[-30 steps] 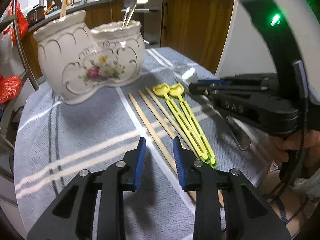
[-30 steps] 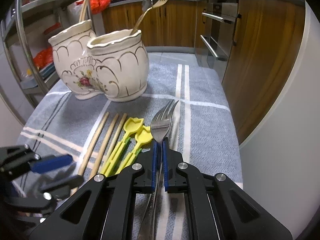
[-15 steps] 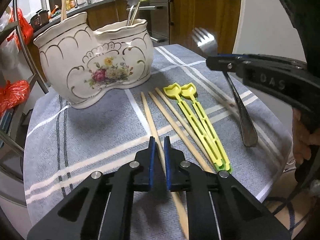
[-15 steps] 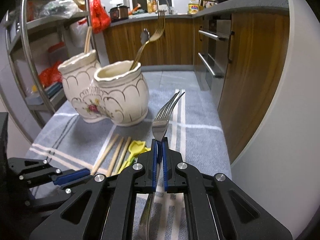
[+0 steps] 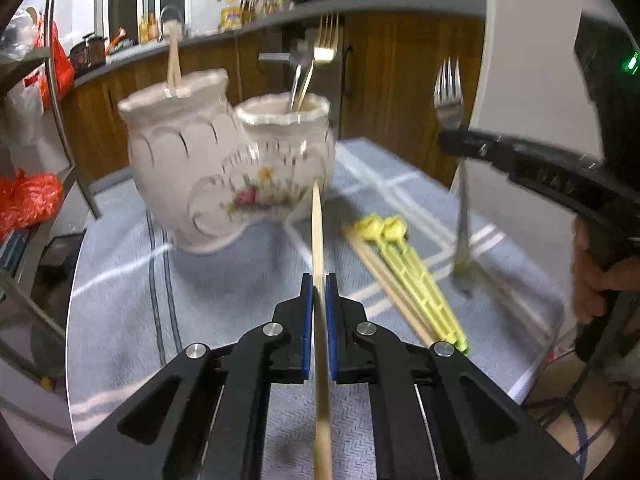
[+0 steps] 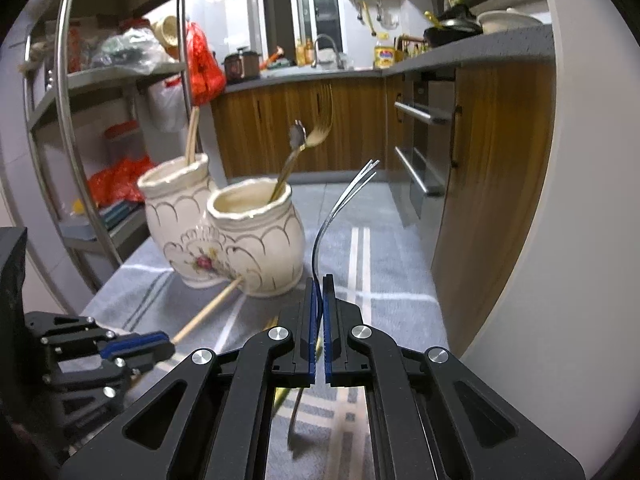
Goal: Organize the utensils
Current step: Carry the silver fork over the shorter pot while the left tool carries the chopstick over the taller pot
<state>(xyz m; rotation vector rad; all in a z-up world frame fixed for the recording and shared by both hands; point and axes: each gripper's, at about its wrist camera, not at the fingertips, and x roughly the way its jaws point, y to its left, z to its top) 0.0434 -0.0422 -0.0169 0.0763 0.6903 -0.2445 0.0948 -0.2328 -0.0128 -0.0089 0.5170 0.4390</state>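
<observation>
The landmark is the cream ceramic utensil holder [image 5: 228, 160], a double-pot vessel with gold scallop lines and a floral motif, standing on the grey striped cloth [image 5: 120, 272] that covers the tabletop.

Left gripper [image 5: 319, 312]: the jaws are closed onto a single wooden chopstick [image 5: 317, 240], with the blue pads pressing its shaft from both sides. The chopstick is lifted off the cloth, and its far tip points at the lower front of the holder. In the right wrist view the tip [image 6: 236, 282] lies at the holder's base; contact cannot be confirmed.

Right gripper [image 6: 319, 312]: the jaws are closed almost fully on the handle of a silver fork [image 6: 344, 200]. The fork stands roughly upright, tines up, to the right of the holder and clear of the cloth. Its handle end hangs below the jaws.

Contents of the holder: the left pot holds wooden chopsticks [image 5: 174, 60]; the right pot holds a gold fork [image 5: 326, 40] and a second metal utensil, too blurred to identify.

On the cloth, in front and to the right of the holder, lie two further wooden chopsticks [image 5: 384, 276] and, just beside them, a pair of yellow plastic utensils [image 5: 416, 276], set parallel.
</observation>
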